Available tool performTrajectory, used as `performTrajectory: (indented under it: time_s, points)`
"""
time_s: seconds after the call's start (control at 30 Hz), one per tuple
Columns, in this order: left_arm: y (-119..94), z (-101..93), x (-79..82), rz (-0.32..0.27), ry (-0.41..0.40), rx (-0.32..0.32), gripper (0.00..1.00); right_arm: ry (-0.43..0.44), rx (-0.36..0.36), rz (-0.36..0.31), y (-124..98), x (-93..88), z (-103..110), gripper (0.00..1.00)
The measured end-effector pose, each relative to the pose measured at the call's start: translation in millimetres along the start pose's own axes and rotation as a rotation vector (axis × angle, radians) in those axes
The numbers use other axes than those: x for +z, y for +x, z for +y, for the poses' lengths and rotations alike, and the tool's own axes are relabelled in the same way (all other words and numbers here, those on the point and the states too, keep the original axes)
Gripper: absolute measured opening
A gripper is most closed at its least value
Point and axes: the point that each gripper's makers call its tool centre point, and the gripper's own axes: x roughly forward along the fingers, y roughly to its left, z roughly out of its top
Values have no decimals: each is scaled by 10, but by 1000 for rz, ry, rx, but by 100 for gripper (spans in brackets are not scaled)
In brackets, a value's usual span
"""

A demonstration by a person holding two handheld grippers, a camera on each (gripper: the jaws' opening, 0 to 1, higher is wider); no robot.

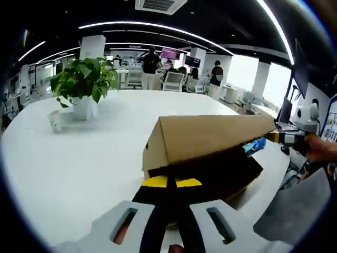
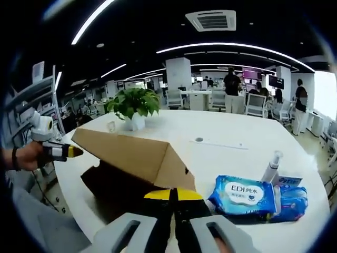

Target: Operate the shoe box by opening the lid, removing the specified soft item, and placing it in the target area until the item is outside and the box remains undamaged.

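We are looking at one cardboard shoe box sitting on the white counter, and its one lid is standing raised at a slant over the dark inside of the box. In the left gripper view our left tongs are sitting together, yellow tips touching, right at the near edge of the box; whether they are pinching cardboard we cannot tell. Our right tongs are coming in from the right of that view and touching the far corner of the lid, just above a bit of blue showing beyond the box.

In the right gripper view the right tongs are likewise drawn together at the lid's corner, and the left tongs are meeting the opposite corner, a hand behind them. The soft thing inside the box is hidden from us.

We are counting one potted plant, one small clear cup beside it, one small spray bottle, and two blue packs of wipes lying side by side to the right of the box. The nearer wipes pack is reading "EDI" with Chinese characters on a white oval; the second pack is partly hidden behind it. Several people are standing far off in the office.
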Motion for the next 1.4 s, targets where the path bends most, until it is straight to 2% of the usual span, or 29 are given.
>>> performTrajectory:
  time_s: [0.47,0.7,0.93,1.13,1.4]
  points:
    - [-84,76,-164,18,10,4,0,77,12,27,-5,-264,15,0]
    - [-135,79,-314,29,-26,-5,0,99,24,36,-5,-327,60,0]
    - [-188,135,-356,29,-50,2,0,103,43,48,4,-386,113,0]
    - [-211,117,-395,37,-42,-1,0,111,43,54,-3,-437,125,0]
    - [-226,96,-547,61,-42,-8,0,113,45,74,1,-529,124,0]
